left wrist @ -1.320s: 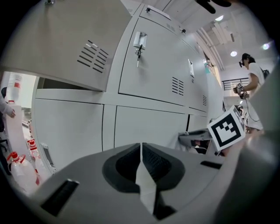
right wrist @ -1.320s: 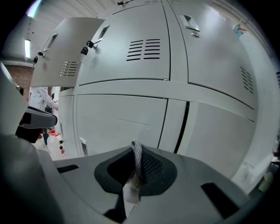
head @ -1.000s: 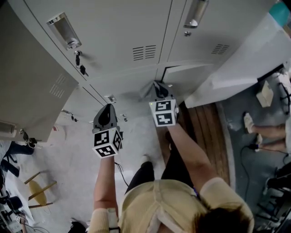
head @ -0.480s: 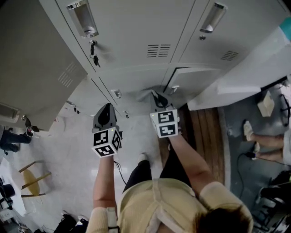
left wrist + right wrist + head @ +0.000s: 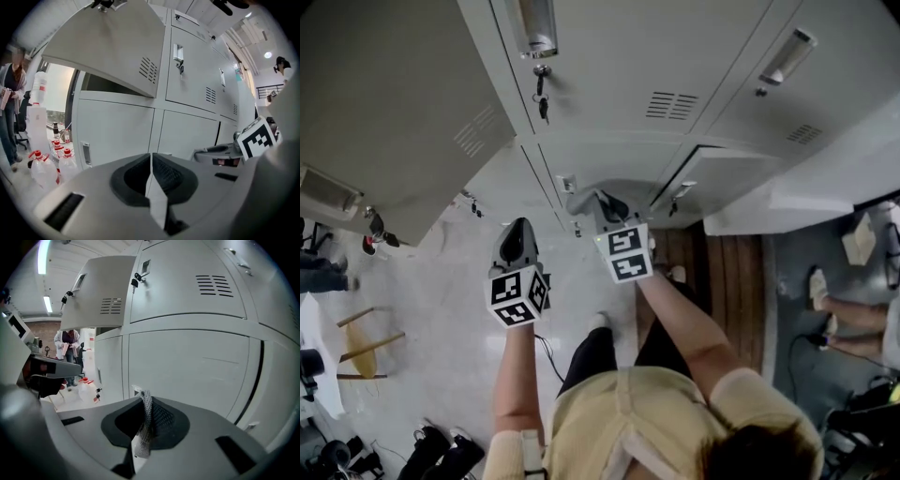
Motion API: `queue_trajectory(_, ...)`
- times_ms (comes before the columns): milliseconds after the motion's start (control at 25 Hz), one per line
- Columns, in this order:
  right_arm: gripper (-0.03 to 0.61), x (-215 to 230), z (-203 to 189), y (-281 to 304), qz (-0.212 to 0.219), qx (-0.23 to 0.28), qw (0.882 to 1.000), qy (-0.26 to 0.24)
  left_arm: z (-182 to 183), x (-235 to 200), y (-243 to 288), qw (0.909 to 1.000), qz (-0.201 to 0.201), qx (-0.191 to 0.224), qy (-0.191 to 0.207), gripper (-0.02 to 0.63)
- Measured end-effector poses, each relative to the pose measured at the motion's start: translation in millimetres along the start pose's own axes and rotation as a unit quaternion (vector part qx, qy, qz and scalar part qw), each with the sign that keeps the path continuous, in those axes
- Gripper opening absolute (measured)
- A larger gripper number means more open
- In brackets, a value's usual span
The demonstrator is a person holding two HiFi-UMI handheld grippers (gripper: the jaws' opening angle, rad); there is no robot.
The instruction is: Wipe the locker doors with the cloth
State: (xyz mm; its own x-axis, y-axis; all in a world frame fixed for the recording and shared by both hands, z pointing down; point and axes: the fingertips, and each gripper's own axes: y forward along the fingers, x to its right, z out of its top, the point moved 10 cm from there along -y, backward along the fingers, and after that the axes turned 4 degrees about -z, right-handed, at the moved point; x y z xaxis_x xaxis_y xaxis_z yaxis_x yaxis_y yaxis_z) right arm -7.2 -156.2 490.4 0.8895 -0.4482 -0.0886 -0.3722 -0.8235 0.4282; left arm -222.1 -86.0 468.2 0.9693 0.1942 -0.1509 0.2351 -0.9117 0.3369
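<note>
Two grippers: right gripper fingers pinch the cloth against the lower locker door at twelve o'clock, mid-wipe. Left gripper fingers are closed, empty. Next probably calls for sweeping sideways.

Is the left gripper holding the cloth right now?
No, the left gripper has its jaws shut on nothing; the cloth is pinched in the right gripper.

**Cloth mostly out of sight**

Only a thin mesh edge of the cloth shows between the clamped right tongs. In the head view the open locker door runs off the top and left edges; the hanging keys are too small to count.
</note>
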Motion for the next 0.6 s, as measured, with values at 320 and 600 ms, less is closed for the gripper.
queue_trajectory(320,0.018,-24.0,8.8,33.5,0.025,-0.003,0.999,-0.02,-10.3,-18.0,-10.2,0.9995,0.027,-0.007,-0.015,0.014)
queue_trajectory(600,0.018,-20.6,8.2,58.2,0.017,-0.015,0.999,-0.037,-10.5,-21.8,-9.1,0.9993,0.029,-0.008,-0.022,0.014)
